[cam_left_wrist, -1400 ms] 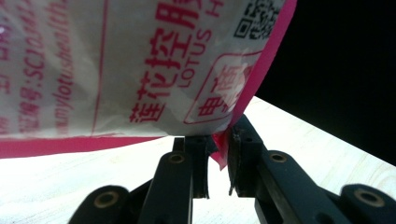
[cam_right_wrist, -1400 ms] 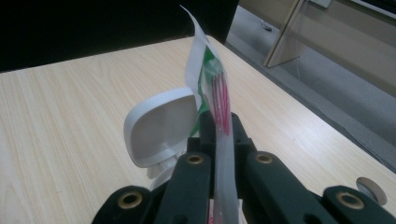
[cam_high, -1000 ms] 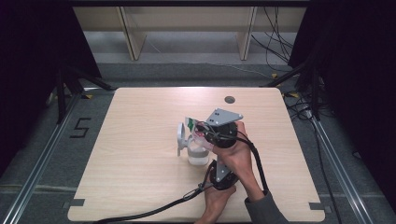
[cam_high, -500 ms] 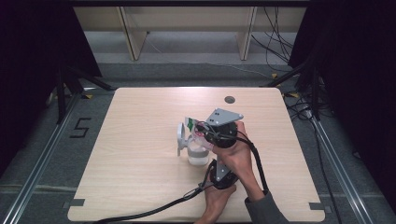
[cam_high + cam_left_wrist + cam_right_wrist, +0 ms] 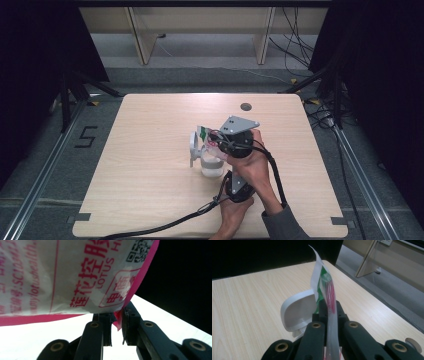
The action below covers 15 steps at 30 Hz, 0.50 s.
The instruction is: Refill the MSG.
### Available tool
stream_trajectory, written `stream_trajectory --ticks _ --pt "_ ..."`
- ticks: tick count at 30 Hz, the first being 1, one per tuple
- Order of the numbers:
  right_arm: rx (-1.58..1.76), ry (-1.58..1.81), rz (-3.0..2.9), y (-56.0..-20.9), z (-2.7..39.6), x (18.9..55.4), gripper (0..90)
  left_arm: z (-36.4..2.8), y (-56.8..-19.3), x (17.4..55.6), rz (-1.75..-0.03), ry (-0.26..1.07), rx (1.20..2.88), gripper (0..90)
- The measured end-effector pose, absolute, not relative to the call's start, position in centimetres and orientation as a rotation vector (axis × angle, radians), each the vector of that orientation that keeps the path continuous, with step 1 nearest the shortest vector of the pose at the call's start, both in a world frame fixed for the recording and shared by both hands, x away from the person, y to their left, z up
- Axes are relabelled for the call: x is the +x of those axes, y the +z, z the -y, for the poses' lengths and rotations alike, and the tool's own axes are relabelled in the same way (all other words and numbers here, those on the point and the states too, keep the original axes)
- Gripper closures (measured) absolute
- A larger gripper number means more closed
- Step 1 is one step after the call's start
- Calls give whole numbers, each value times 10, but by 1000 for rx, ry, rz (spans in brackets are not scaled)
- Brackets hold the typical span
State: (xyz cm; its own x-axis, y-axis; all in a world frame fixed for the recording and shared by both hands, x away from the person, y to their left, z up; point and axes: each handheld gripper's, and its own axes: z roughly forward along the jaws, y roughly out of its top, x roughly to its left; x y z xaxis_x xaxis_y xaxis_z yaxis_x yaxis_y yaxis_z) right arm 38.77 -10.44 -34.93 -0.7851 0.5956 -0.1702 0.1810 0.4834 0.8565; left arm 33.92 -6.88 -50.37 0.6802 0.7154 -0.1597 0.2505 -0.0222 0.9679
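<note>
A white packet (image 5: 75, 277) with pink print hangs over the table, and my left gripper (image 5: 117, 317) is shut on its pink corner. My right gripper (image 5: 328, 306) is shut on the same packet (image 5: 325, 282), seen edge-on with green and red print. In the high view both grippers meet at the table's middle: the right gripper (image 5: 214, 141) under its grey plate, the left gripper (image 5: 224, 162) below it, jaws partly hidden. The packet (image 5: 204, 133) sits just above a clear jar (image 5: 212, 166) whose white flip lid (image 5: 194, 147) stands open. That lid (image 5: 298, 312) shows behind the right jaws.
The wooden table (image 5: 145, 175) has a round grommet hole (image 5: 245, 106) at the back. A black cable (image 5: 165, 227) trails off the front edge. Wooden shelf legs (image 5: 140, 35) stand on the floor beyond the table, and dark curtains hang on both sides.
</note>
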Motion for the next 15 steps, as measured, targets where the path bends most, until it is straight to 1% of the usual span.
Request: stream_trajectory --ticks 2,15 --pt "635 1239 -2297 -349 105 388 899 69 -504 338 -835 462 1576 792" --pt "629 1237 -2293 -348 104 389 899 70 -503 339 -836 458 1568 793"
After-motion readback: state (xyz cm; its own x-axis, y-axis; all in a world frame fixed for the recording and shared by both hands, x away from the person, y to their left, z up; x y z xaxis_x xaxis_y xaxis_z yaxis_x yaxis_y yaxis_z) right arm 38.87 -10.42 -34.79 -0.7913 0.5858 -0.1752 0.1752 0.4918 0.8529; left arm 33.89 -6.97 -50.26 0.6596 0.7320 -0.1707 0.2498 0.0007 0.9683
